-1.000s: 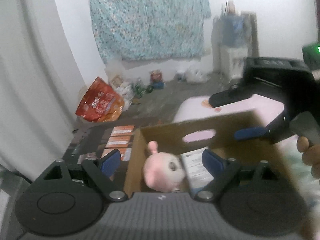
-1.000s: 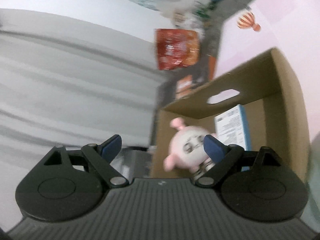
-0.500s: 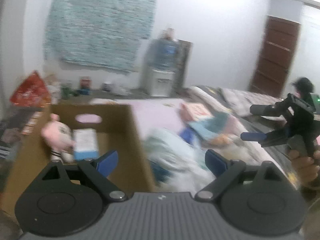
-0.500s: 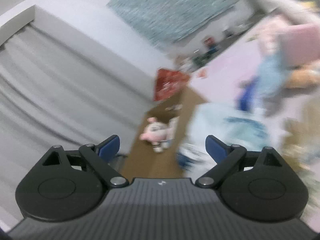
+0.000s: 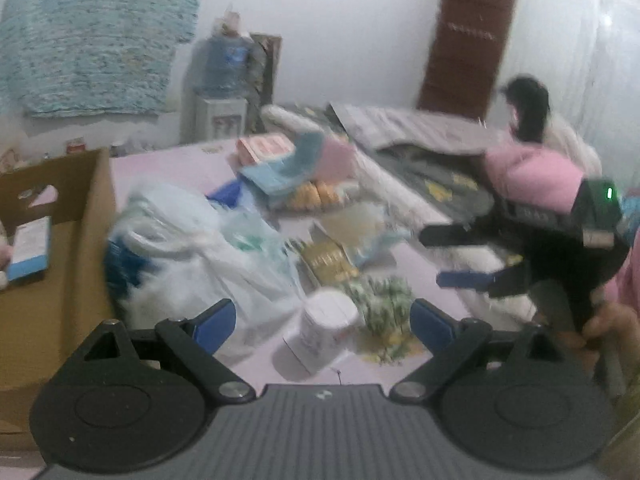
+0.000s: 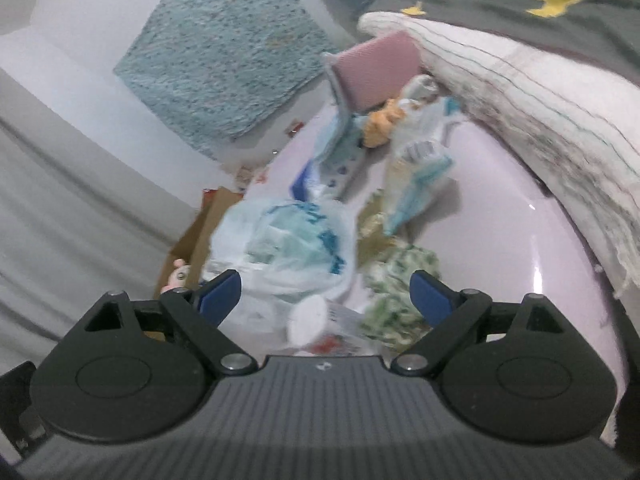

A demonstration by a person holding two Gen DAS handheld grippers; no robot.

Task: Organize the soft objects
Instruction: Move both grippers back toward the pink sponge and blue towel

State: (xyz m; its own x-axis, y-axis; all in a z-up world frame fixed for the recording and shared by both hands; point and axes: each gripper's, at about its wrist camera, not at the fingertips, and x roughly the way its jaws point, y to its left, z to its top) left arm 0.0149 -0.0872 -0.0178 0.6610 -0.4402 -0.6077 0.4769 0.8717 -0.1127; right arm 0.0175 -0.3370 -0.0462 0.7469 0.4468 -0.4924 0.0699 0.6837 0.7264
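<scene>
Left wrist view: left tool (image 5: 322,316) and right tool (image 6: 325,294) both spread, empty. Soft patterned cloth (image 5: 382,300) lies beside white jar (image 5: 326,326); we pinch its bunched middle, then carry it to the box (image 5: 86,216).

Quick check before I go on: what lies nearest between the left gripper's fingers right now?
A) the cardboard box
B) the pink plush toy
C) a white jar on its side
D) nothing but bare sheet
C: the white jar lies tipped on the sheet between the open fingers of the left gripper.
</scene>
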